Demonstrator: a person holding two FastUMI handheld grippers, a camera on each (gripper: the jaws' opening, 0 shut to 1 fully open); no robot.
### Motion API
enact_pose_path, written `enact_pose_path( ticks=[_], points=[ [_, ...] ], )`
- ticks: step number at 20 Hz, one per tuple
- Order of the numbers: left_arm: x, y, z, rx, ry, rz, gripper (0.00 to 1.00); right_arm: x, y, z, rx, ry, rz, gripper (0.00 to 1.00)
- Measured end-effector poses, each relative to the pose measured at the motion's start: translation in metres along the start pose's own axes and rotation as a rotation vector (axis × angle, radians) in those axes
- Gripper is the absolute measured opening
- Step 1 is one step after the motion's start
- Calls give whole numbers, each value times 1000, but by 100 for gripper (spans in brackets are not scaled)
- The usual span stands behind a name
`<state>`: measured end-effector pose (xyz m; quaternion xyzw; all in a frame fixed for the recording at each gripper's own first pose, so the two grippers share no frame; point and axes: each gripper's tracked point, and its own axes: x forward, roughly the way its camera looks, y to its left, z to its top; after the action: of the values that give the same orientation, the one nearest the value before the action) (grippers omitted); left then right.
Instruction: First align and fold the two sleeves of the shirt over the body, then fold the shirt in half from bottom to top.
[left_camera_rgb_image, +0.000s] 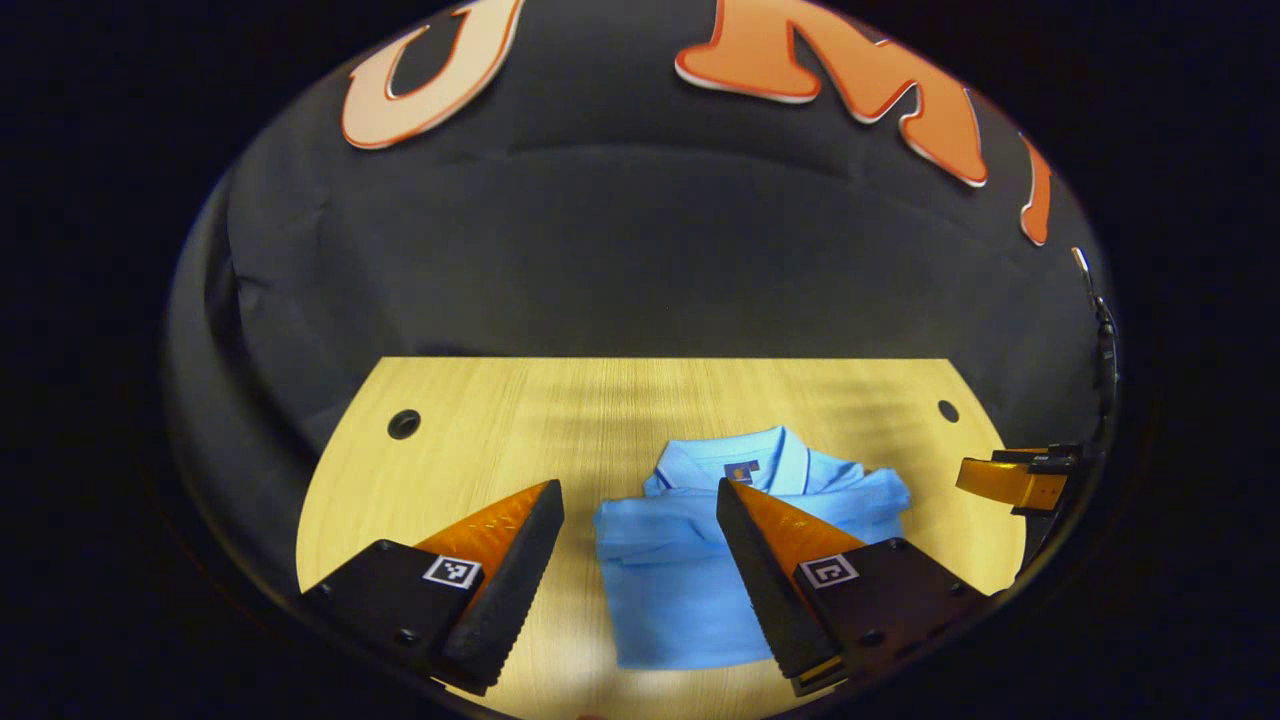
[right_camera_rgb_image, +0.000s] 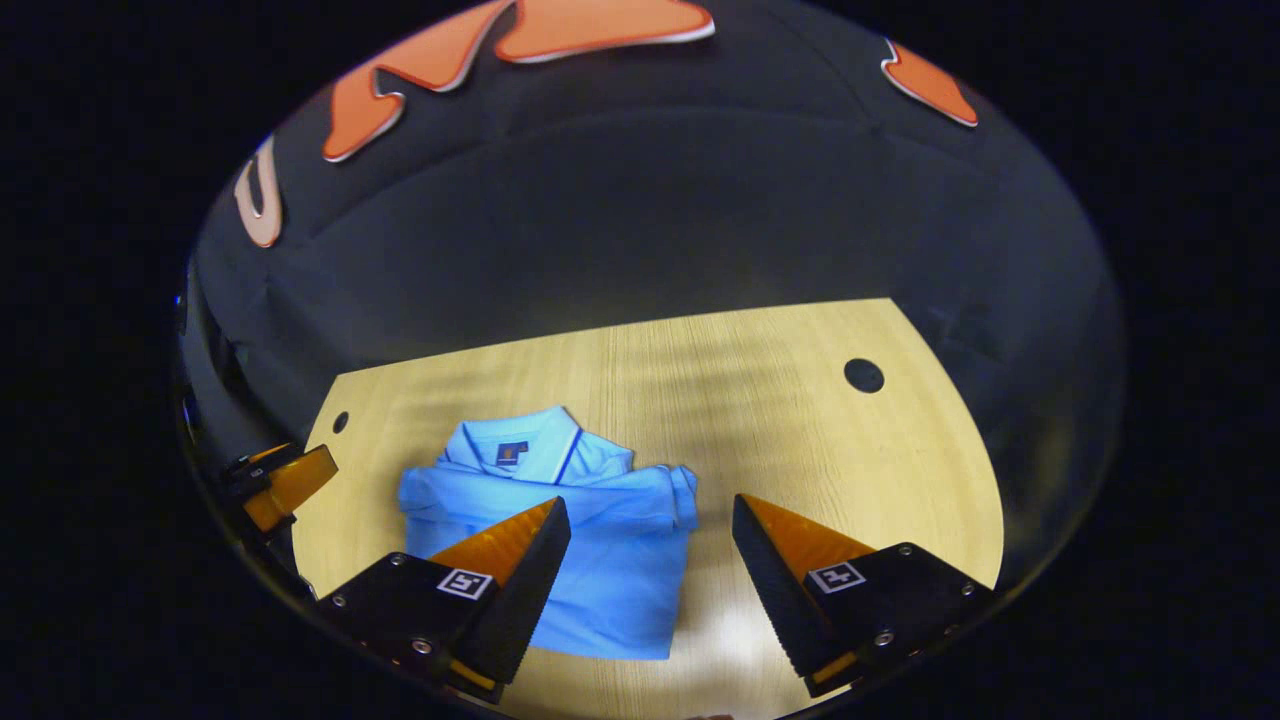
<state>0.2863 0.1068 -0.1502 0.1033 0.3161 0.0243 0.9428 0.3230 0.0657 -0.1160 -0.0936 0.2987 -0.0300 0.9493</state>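
A light blue polo shirt lies on the wooden table, collar to the far side, both sleeves folded across the body. In the left gripper view my left gripper hovers open above the shirt's left part, nothing between its fingers; the right gripper shows at the far right edge. In the right gripper view the same shirt sits left of centre, and my right gripper hangs open over its right edge, holding nothing. The left gripper appears at the left edge.
The table has round cable holes near its far corners. Black cloth walls stand behind the table. Bare wood extends to the left and right of the shirt.
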Motion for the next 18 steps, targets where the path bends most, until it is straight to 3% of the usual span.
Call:
enact_pose_path(
  ticks=[10, 18],
  points=[
    [-169, 33, -50, -26, -230, -9, 99, -146, 42, -56, 10, -223, 13, 99],
    [-221, 35, -90, -24, -274, -60, 99, -208, 42, -93, 101, -333, -31, 99]
  ],
)
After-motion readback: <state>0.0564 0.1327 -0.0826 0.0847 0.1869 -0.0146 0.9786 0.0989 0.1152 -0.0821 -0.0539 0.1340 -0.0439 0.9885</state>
